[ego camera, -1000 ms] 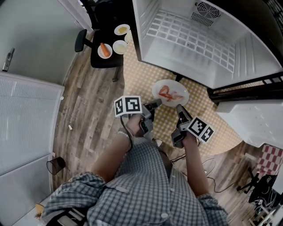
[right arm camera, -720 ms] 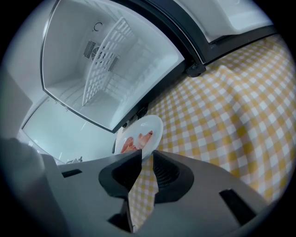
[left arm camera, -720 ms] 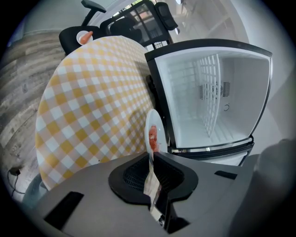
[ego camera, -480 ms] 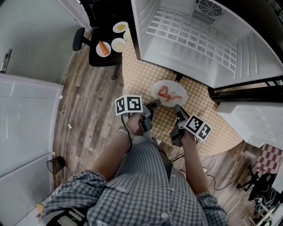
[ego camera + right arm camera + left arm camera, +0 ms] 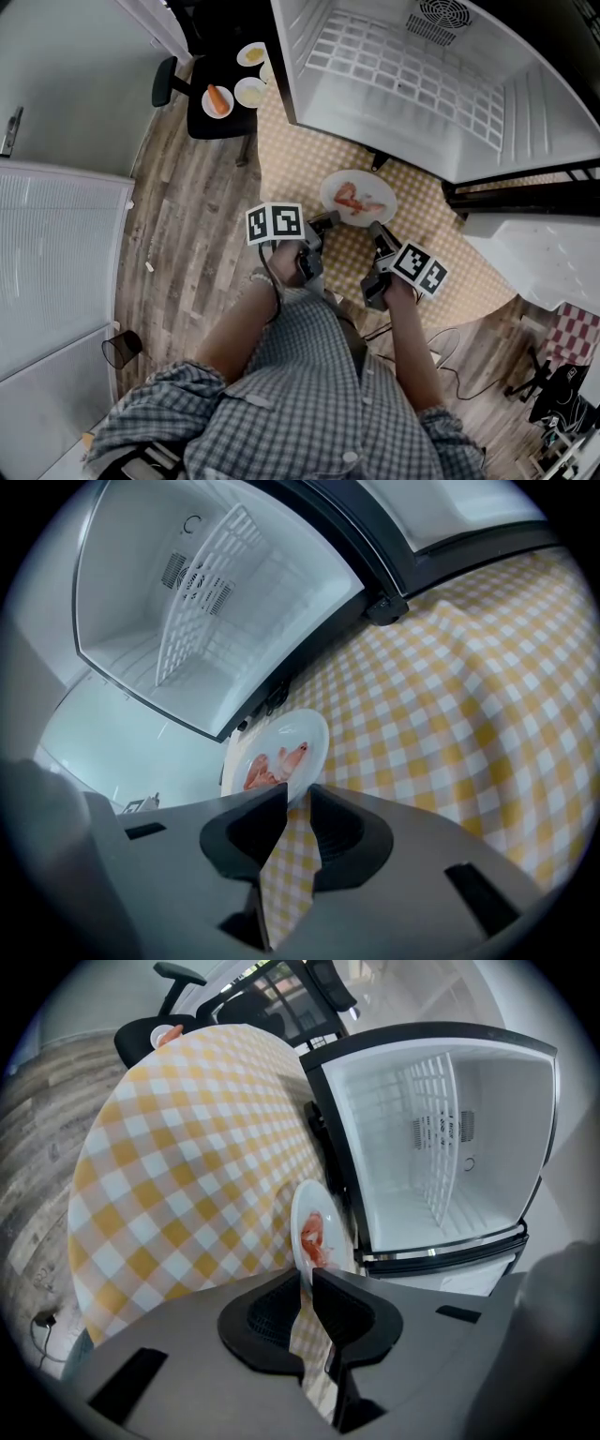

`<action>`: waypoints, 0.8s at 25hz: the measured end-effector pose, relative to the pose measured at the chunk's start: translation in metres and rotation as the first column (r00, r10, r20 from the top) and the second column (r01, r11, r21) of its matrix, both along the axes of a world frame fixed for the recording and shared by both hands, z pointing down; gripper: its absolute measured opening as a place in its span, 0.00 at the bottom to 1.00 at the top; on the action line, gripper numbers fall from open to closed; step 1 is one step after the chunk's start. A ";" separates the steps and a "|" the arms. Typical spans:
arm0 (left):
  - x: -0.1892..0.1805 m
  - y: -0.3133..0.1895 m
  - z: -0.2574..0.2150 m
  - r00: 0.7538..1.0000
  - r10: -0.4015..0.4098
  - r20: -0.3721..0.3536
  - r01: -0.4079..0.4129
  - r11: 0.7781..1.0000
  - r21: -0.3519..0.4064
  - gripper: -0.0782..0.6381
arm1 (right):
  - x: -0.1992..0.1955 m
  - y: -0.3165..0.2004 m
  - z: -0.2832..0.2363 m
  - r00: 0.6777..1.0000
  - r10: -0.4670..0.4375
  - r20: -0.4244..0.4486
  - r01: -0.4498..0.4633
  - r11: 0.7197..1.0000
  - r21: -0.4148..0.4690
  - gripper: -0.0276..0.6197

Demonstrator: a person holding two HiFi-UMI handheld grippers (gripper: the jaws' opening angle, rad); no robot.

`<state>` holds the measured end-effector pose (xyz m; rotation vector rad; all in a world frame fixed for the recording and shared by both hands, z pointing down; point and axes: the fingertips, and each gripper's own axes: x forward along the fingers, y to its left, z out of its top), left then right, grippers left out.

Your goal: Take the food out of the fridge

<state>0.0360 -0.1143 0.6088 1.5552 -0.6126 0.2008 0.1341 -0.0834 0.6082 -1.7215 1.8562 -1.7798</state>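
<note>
A white plate with reddish pieces of food lies on the yellow-checked tablecloth, in front of the open fridge. My left gripper is at the plate's near left rim. Its jaws have just been opening, and the rim still sits between the tips of the left gripper. My right gripper is at the near right rim. In its own view the right gripper pinches the edge of the plate, with the food just beyond.
The fridge compartment has bare white wire shelves. A black chair at the table's far left carries three small plates, one with a carrot. A white door stands at the left over wood flooring.
Both grippers and the plate have come down a little toward the tablecloth. Their place in the head view has barely shifted.
</note>
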 end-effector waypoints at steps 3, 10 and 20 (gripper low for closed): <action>-0.001 0.000 0.004 0.999 0.027 0.042 -0.027 1.000 0.012 0.18 | -0.001 0.000 0.001 1.000 -0.008 -0.011 0.008 1.000 -0.004 0.14; 0.001 0.001 0.004 0.987 0.098 0.124 -0.106 0.993 0.059 0.21 | -0.002 -0.003 0.001 0.998 -0.037 -0.047 0.038 0.999 0.005 0.15; -0.006 0.011 -0.019 0.975 0.153 0.163 -0.174 0.977 0.127 0.26 | 0.000 0.007 -0.002 0.997 -0.048 -0.063 0.048 0.999 -0.001 0.21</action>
